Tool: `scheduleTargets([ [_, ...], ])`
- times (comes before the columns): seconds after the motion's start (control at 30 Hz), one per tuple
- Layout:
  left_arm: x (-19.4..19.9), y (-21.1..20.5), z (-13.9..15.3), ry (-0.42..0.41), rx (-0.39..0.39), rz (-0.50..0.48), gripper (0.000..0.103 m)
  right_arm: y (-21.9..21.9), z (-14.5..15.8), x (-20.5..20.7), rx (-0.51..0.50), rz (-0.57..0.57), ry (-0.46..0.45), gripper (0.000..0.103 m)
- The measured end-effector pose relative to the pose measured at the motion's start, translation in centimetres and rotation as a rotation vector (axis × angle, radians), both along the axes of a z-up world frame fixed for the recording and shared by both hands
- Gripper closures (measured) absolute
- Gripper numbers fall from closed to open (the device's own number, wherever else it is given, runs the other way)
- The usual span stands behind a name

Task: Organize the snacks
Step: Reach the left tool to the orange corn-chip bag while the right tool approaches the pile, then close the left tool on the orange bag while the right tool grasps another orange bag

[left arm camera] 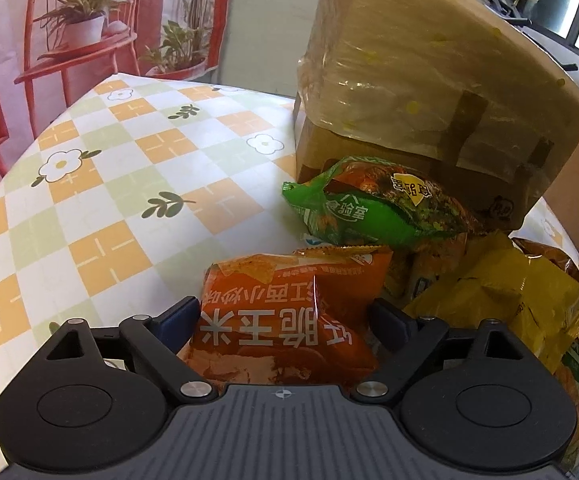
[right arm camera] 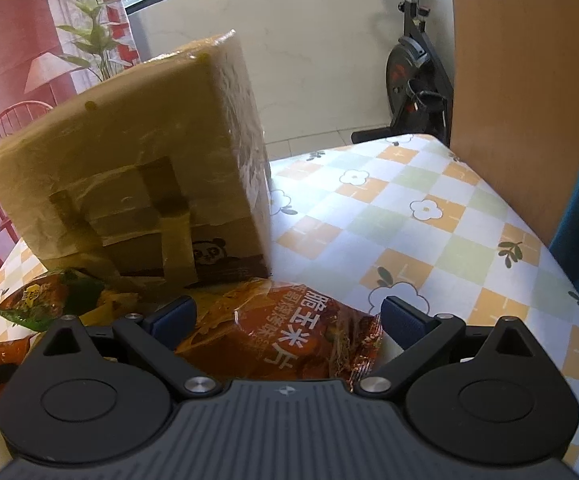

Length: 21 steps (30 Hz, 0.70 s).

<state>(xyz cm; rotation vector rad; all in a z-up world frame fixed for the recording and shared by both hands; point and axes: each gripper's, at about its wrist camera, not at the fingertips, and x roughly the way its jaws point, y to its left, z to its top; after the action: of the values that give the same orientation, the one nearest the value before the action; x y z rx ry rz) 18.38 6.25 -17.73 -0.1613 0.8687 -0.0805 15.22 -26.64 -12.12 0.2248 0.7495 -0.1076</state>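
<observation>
Left wrist view first: bare checked tablecloth (left arm camera: pixel 101 184) fills the left side, flowers and leaves printed on it. The left gripper (left arm camera: pixel 285 316) has its fingers spread wide, and an orange bag (left arm camera: pixel 285 320) sits right between them. The left finger (left arm camera: pixel 179 314) looks to be at the bag's edge, the right finger (left arm camera: pixel 389 318) just beside its other edge; I cannot tell if either pad presses in. Behind the bag lies a green bag (left arm camera: pixel 353 208), resting against the foot of a taped box (left arm camera: pixel 429 80). Further right, yellow bags (left arm camera: pixel 509 300) pile up just beside the right finger.

Now the right wrist view: at far left the green bag (right arm camera: pixel 37 300) pokes out below the box (right arm camera: pixel 129 168), which stands on the cloth. The right gripper (right arm camera: pixel 289 316) is also wide open, a second orange bag (right arm camera: pixel 285 328) lying between its fingers, crinkled end toward the right finger (right arm camera: pixel 403 320), with a sliver of cloth showing there. Checked cloth (right arm camera: pixel 429 208) runs away to the right, and a wooden board (right arm camera: pixel 521 80) stands at its far edge.
</observation>
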Motion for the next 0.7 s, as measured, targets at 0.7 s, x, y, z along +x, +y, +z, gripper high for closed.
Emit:
scheduleTargets([
  [0.7,0.4,0.1,-1.2,0.032,-0.012,0.007,0.011,-0.6,-4.1,2.5,0.089,-0.061,0.095,0.003],
])
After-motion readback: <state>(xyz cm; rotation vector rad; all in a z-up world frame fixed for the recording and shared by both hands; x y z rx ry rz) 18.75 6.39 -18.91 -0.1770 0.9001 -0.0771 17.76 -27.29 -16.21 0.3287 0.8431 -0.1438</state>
